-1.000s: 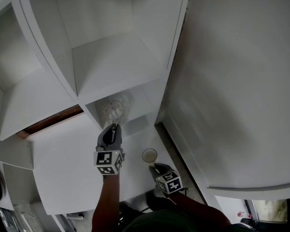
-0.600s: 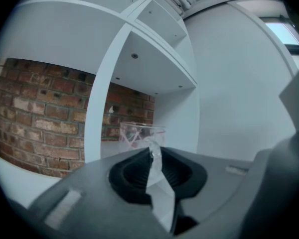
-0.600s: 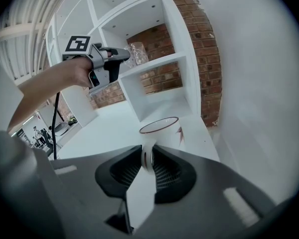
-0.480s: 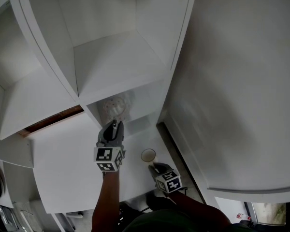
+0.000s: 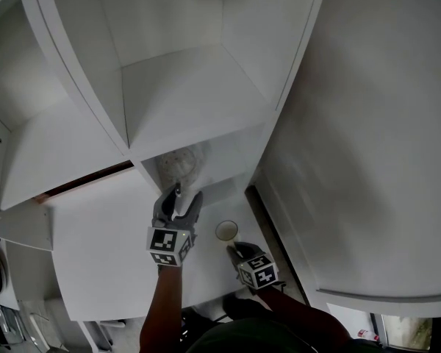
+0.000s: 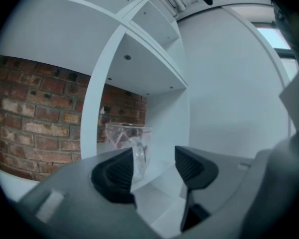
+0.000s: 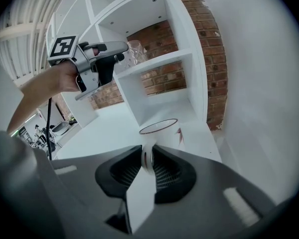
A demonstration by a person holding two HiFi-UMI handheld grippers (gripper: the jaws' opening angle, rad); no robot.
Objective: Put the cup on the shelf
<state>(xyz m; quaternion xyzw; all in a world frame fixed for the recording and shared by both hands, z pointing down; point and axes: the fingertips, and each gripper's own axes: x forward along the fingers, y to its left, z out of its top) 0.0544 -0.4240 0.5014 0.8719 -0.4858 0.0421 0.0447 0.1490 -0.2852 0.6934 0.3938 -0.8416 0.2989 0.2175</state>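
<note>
I am releasing the glass (image 6: 127,136): my left gripper (image 6: 157,158) has just been opening its jaws, the handle loose between them. The glass is standing upright on the shelf (image 5: 184,101), mouth up. My right gripper (image 7: 148,158) is clamping the upright mug (image 7: 159,128) by its handle, below the shelf. Next, I judge, I back the left gripper out straight.

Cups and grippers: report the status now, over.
Left gripper jaws just opening, handle of glass cup between them, cup on shelf. Right gripper shut on handle of white cup, below that shelf. Left gripper fronts the opening.
</note>
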